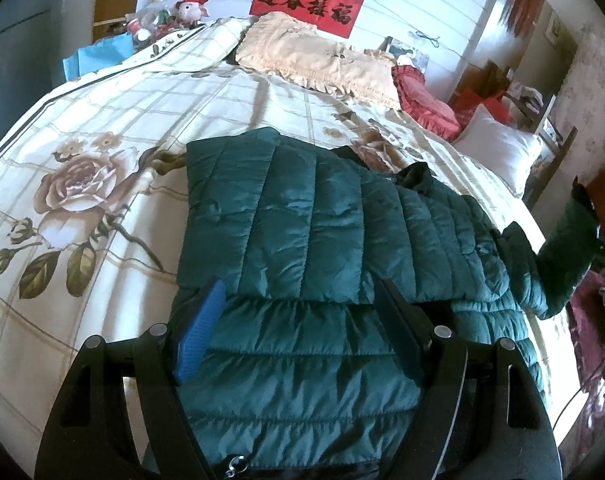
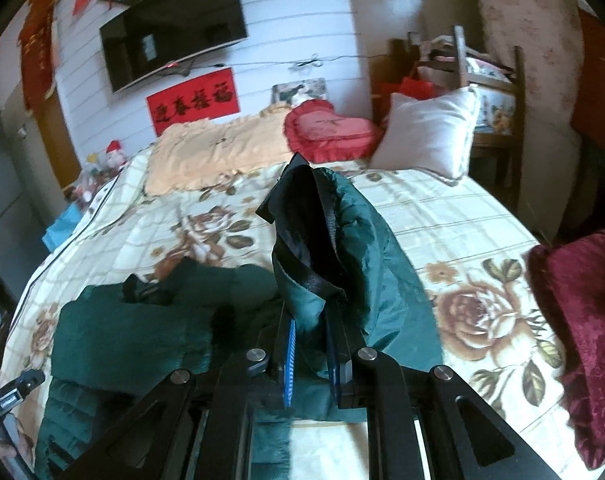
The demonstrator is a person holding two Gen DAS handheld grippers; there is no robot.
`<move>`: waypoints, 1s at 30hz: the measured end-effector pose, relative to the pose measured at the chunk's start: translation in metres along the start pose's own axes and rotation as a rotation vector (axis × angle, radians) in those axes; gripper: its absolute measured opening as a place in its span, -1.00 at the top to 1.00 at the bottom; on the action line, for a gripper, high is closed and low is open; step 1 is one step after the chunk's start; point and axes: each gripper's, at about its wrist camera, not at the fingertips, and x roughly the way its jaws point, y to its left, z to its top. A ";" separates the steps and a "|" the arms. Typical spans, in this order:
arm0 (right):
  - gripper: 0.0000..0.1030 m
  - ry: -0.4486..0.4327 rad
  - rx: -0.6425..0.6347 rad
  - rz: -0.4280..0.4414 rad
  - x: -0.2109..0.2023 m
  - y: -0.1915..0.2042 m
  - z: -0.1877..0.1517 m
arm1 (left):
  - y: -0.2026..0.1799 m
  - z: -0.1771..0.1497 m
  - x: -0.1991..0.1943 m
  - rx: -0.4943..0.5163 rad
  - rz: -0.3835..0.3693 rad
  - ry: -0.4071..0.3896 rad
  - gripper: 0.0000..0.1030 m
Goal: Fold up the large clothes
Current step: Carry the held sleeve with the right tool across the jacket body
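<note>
A dark green quilted jacket (image 1: 302,216) lies spread on the floral bed sheet (image 1: 82,184), its lower part folded over the body. My left gripper (image 1: 298,320) hovers over the jacket's near fold, open; the blue-padded finger (image 1: 200,332) and the black finger stand wide apart, pressing nothing. My right gripper (image 2: 312,320) is shut on the jacket's sleeve (image 2: 334,248). The sleeve's cuff, with its black lining, sticks up past the fingertips. In the left wrist view this sleeve (image 1: 566,248) is lifted off the bed at the right edge.
Across the far end of the bed lie a cream frilled pillow (image 1: 318,60), a red heart cushion (image 2: 330,128) and a white pillow (image 2: 426,136). A dark red cushion (image 2: 582,320) lies at the right edge. A TV (image 2: 174,28) hangs on the wall.
</note>
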 end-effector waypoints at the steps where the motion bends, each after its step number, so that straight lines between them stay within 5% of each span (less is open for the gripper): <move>1: 0.76 0.005 -0.012 0.007 0.001 0.007 -0.001 | 0.002 0.000 -0.001 -0.005 -0.001 0.001 -0.51; 30: 0.76 0.135 -0.163 0.265 0.046 0.173 -0.017 | 0.041 -0.005 -0.012 -0.093 -0.023 0.003 -0.51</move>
